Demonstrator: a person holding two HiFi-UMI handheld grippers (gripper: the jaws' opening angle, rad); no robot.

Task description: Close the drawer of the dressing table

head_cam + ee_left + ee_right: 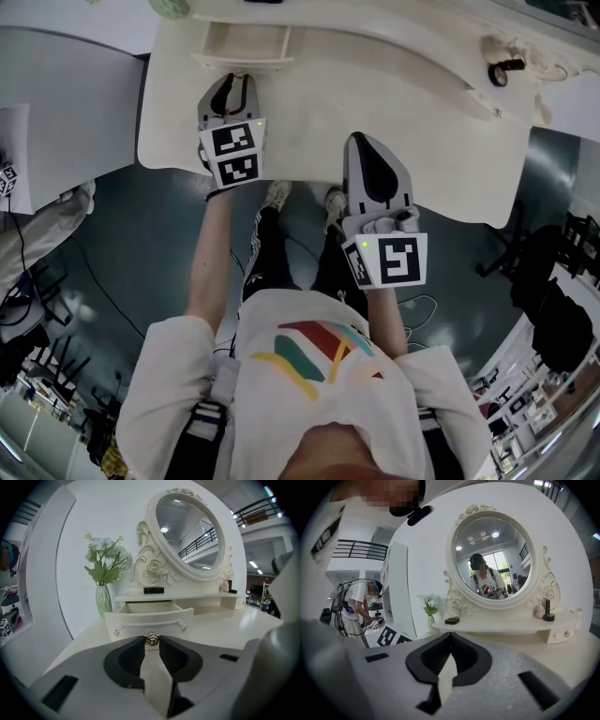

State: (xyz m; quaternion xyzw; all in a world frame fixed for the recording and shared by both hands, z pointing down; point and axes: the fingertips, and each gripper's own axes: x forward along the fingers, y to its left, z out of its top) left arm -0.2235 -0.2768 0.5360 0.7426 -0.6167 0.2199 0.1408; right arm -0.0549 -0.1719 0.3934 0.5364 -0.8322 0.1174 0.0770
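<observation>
My left gripper (234, 86) pinches the small gold knob (151, 639) on the front of the open drawer (149, 619). The drawer juts out over the surface (309, 122) from below the mirror (190, 531), straight ahead of me. Closing it looks like a push along the drawer's length, away from me. My right gripper (450, 634), pressed together and empty, hangs to the right, farther from the drawer.

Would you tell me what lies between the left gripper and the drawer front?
Its gold knob, clasped by the left gripper; the left gripper view shows this.
</observation>
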